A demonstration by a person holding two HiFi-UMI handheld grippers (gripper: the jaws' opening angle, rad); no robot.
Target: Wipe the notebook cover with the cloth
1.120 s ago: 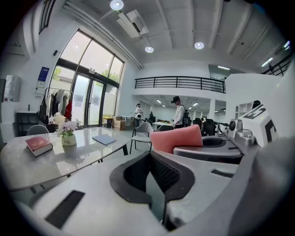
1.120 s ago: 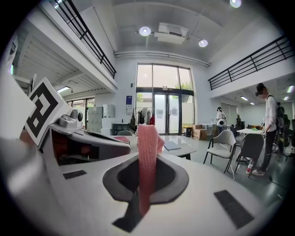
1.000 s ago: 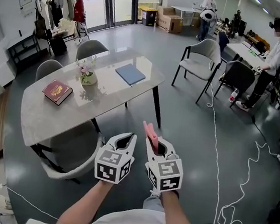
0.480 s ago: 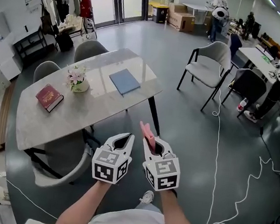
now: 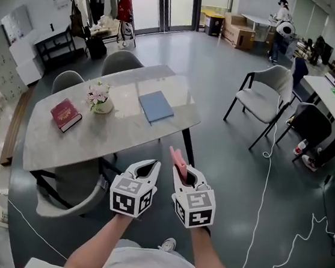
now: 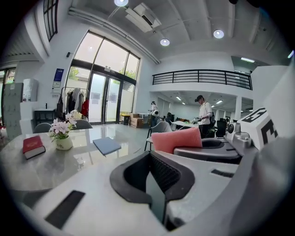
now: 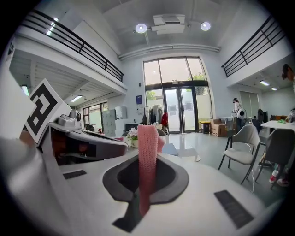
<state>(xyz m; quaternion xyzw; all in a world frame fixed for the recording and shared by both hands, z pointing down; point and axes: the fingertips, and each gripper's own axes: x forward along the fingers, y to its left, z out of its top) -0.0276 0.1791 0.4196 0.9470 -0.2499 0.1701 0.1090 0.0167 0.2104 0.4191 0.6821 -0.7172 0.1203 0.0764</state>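
A blue notebook point(image 5: 155, 106) lies flat near the right end of the grey table point(image 5: 124, 137); it also shows as the blue notebook point(image 6: 107, 145) in the left gripper view. My right gripper point(image 5: 183, 166) is shut on a pink cloth point(image 5: 177, 157), which stands up from the jaws as the pink cloth point(image 7: 147, 152). My left gripper point(image 5: 153, 163) is shut and holds nothing point(image 6: 149, 156). Both grippers hang side by side over the floor, short of the table's near edge. The cloth point(image 6: 177, 139) sits just right of the left gripper.
A red book point(image 5: 66, 115) and a small pot of flowers point(image 5: 101, 99) share the table. Grey chairs point(image 5: 120, 63) stand behind it and one chair point(image 5: 69, 194) at its near left. Another chair point(image 5: 267, 99) and a white cable point(image 5: 266, 173) lie to the right. People stand far back.
The table and notebook have drifted lower and slightly right in the head view as the view shifts. Both grippers keep the same pose, the cloth still held.
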